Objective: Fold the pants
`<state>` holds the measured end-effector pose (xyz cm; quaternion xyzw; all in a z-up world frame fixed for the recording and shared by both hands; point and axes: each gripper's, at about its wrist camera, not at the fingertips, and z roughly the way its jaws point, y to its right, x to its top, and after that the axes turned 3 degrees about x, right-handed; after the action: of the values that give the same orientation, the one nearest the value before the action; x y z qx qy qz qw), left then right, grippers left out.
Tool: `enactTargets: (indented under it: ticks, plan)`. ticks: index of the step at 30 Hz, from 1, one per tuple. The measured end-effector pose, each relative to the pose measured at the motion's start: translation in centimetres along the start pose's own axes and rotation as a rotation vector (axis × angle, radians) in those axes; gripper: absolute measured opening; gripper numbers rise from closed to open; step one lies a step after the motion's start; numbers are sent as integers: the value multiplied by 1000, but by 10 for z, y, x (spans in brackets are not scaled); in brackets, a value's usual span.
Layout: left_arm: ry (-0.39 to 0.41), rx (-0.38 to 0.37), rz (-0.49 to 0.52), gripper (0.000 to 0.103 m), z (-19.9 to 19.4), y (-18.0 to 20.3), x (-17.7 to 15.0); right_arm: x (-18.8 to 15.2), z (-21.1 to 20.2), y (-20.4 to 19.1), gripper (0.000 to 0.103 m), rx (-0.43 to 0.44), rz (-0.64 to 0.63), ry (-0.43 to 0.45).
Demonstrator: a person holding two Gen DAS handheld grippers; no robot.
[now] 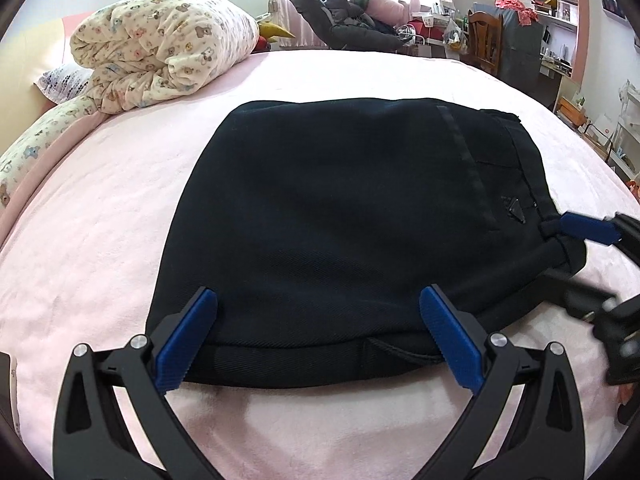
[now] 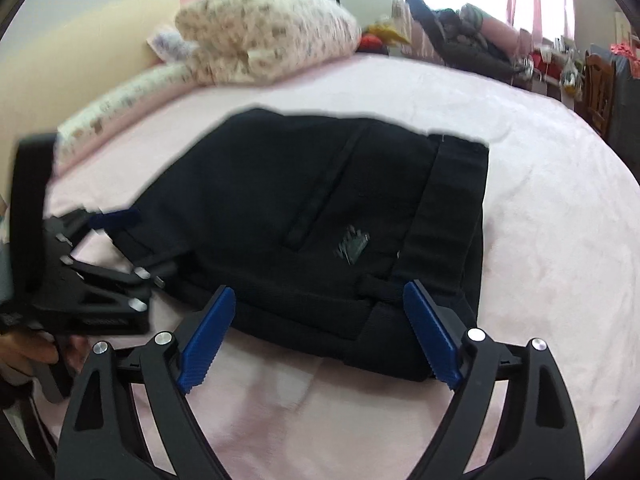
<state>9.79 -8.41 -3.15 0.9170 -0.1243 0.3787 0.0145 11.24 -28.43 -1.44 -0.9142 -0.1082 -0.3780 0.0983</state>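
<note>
Black pants (image 1: 340, 216) lie folded in a compact stack on the pink bed, waistband to the right; they also show in the right wrist view (image 2: 312, 208). My left gripper (image 1: 318, 300) is open, its blue pads straddling the near folded edge, holding nothing. My right gripper (image 2: 320, 300) is open at the near edge by the waistband (image 2: 452, 208) and a belt loop, holding nothing. The right gripper's blue finger (image 1: 588, 228) shows at the pants' right side in the left wrist view. The left gripper (image 2: 116, 216) shows blurred at the left in the right wrist view.
A rolled bear-print duvet (image 1: 160, 48) and a pillow lie at the bed's far left. Dark clothes (image 1: 344, 20) are piled at the far edge. A wooden chair (image 1: 486, 40), shelves and clutter stand at the far right. Pink sheet (image 1: 100, 220) surrounds the pants.
</note>
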Motion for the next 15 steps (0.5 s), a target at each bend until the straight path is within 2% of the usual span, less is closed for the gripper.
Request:
enactTargets:
  ticks: [3, 5, 8, 9, 11, 12, 15]
  plan:
    - [-3, 0, 2, 101, 0, 0, 0, -3, 6, -13, 91, -60, -88, -11]
    - [0, -23, -12, 101, -4, -4, 2, -1, 0, -10, 92, -34, -72, 11]
    - [12, -68, -29, 101, -14, -17, 8, 9, -22, 12, 92, 80, 45, 72]
    - [11, -72, -30, 101, -17, -23, 11, 12, -33, 27, 92, 126, 114, 111]
    - [17, -84, -55, 101, -23, -47, 21, 16, -42, 55, 92, 203, 228, 135]
    - [24, -86, -77, 101, -25, -62, 29, 17, -42, 77, 92, 253, 312, 121]
    - [-7, -83, -134, 101, -20, -98, 50, 18, -25, 128, 92, 298, 506, 30]
